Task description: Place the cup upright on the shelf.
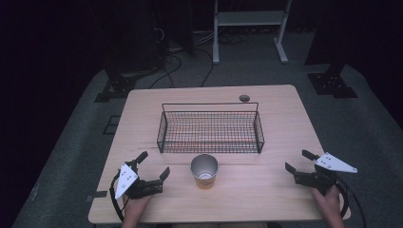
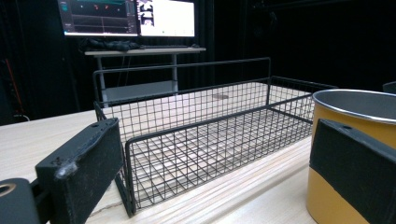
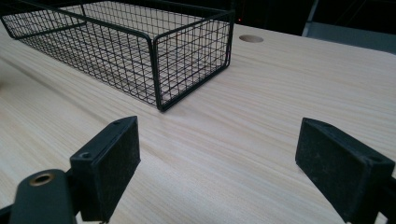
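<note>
Near the front edge of the pale wooden table (image 1: 280,137) stands a cup (image 1: 205,171), round, with a dull metal inside and rim and a smooth yellow-orange outer wall. It sits upright, just in front of the long side of the wire basket (image 1: 210,128) and apart from it. That basket is a shallow rectangular tray of thin black wire woven into a fine square grid, with a taller bar framing its far side; the wood grain shows through its floor.

The left gripper (image 1: 153,167) lies to the left of the cup, near it but not touching, its two flat black jaws spread wide. From the left gripper view, the cup (image 2: 350,140) rises behind the right-hand jaw, whose matte block covers part of the yellow wall, and the basket (image 2: 205,140) stretches across the middle.

The right gripper (image 1: 298,161) rests well apart from the cup, toward the table's right edge, jaws likewise spread with bare wood between them. Its own view shows a corner of the basket (image 3: 187,70) and a round hole (image 3: 251,38) in the tabletop farther off.
</note>
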